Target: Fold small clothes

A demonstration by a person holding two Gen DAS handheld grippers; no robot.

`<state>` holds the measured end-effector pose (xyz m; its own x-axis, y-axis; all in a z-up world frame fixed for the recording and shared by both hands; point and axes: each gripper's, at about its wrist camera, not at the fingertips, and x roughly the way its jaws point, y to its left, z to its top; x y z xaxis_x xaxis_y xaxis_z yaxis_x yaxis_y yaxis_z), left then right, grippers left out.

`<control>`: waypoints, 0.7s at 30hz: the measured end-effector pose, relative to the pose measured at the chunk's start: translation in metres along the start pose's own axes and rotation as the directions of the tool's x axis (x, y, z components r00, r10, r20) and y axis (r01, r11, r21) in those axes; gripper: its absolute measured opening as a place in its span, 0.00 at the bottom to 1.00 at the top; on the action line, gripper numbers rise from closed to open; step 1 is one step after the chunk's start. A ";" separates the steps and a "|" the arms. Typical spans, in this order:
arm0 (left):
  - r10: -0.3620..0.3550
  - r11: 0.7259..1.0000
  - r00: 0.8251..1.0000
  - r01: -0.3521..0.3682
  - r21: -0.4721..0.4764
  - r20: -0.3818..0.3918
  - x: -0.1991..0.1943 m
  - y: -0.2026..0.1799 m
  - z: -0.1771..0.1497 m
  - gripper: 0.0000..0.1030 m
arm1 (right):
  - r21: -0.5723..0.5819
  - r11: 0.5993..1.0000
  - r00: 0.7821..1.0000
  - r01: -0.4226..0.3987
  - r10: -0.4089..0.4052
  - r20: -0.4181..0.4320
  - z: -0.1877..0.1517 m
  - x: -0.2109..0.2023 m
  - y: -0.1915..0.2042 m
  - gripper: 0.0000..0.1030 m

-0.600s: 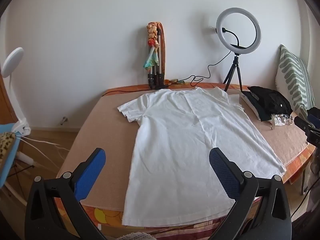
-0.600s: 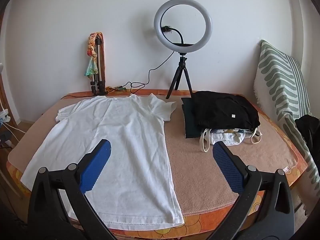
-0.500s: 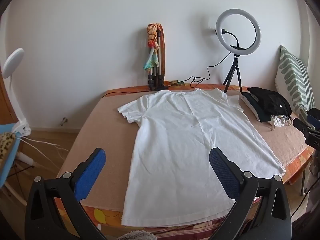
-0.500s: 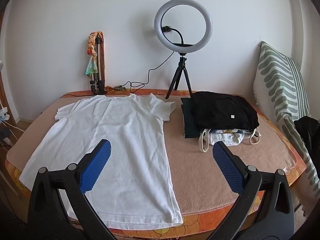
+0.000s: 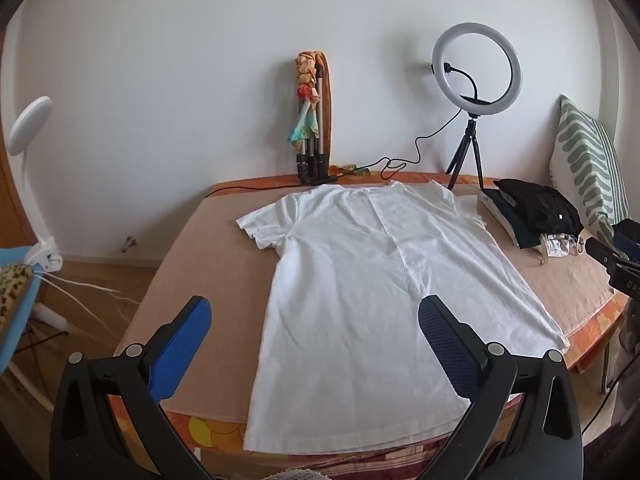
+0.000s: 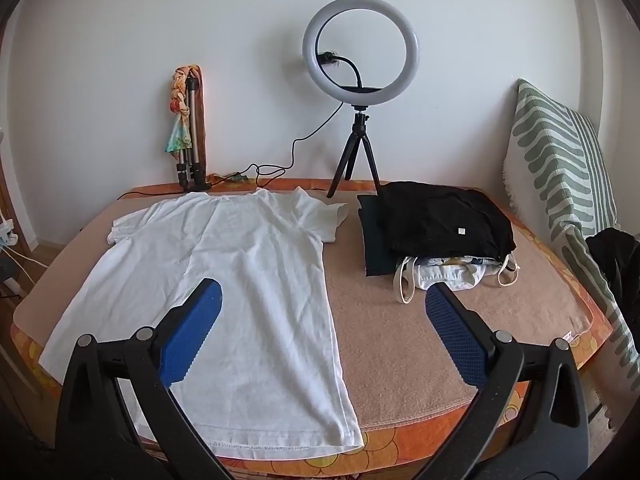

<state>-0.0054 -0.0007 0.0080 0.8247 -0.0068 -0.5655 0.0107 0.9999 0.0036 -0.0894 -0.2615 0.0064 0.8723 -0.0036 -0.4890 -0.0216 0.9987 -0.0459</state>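
Observation:
A white T-shirt (image 5: 372, 280) (image 6: 236, 276) lies spread flat on the tan blanket of a bed (image 5: 208, 252), neck toward the wall and hem at the near edge. My left gripper (image 5: 314, 320) hovers open above the shirt's near left part, with nothing between its blue pads. Held above the shirt's right edge and the bare blanket (image 6: 400, 336), my right gripper (image 6: 324, 308) is open and holds nothing too. In the left wrist view the right gripper (image 5: 612, 252) shows at the right edge.
A pile of folded dark clothes (image 6: 436, 224) lies over light garments at the right. A ring light on a tripod (image 6: 360, 80) and a folded tripod with a scarf (image 6: 188, 128) stand by the wall. A striped pillow (image 6: 560, 168) leans at the far right. A lamp (image 5: 28, 128) is clamped at left.
Both grippers have shifted very slightly, so the shirt sits a touch lower in each view. The jaws stay wide and the shirt lies as before.

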 end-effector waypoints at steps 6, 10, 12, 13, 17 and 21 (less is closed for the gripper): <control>-0.008 1.000 1.000 0.008 -0.010 0.005 -0.005 0.001 0.003 1.00 | -0.009 1.000 1.000 0.008 -0.008 0.003 0.002 -0.002 0.000 1.00; -0.003 1.000 1.000 0.004 -0.011 0.013 -0.006 0.002 0.003 1.00 | -0.010 1.000 1.000 0.012 -0.012 0.003 0.002 -0.002 0.001 1.00; 0.003 1.000 1.000 -0.003 -0.010 0.020 -0.007 0.001 0.002 1.00 | -0.010 1.000 1.000 0.009 -0.009 0.001 0.002 -0.002 0.001 1.00; 0.006 1.000 1.000 -0.005 -0.008 0.022 -0.007 0.001 0.002 1.00 | -0.006 1.000 1.000 0.007 -0.007 -0.001 0.002 -0.002 0.000 1.00; 0.005 1.000 1.000 -0.005 -0.009 0.027 -0.009 0.000 0.003 1.00 | -0.004 1.000 1.000 0.008 -0.008 0.000 0.002 -0.002 0.000 1.00; 0.002 1.000 1.000 -0.002 -0.011 0.029 -0.009 0.000 0.003 1.00 | 0.002 1.000 1.000 0.004 -0.004 -0.002 0.003 -0.002 0.000 1.00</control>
<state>-0.0114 -0.0002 0.0156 0.8407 -0.0048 -0.5415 0.0030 1.0000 -0.0041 -0.0898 -0.2609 0.0096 0.8714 -0.0075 -0.4906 -0.0174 0.9988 -0.0462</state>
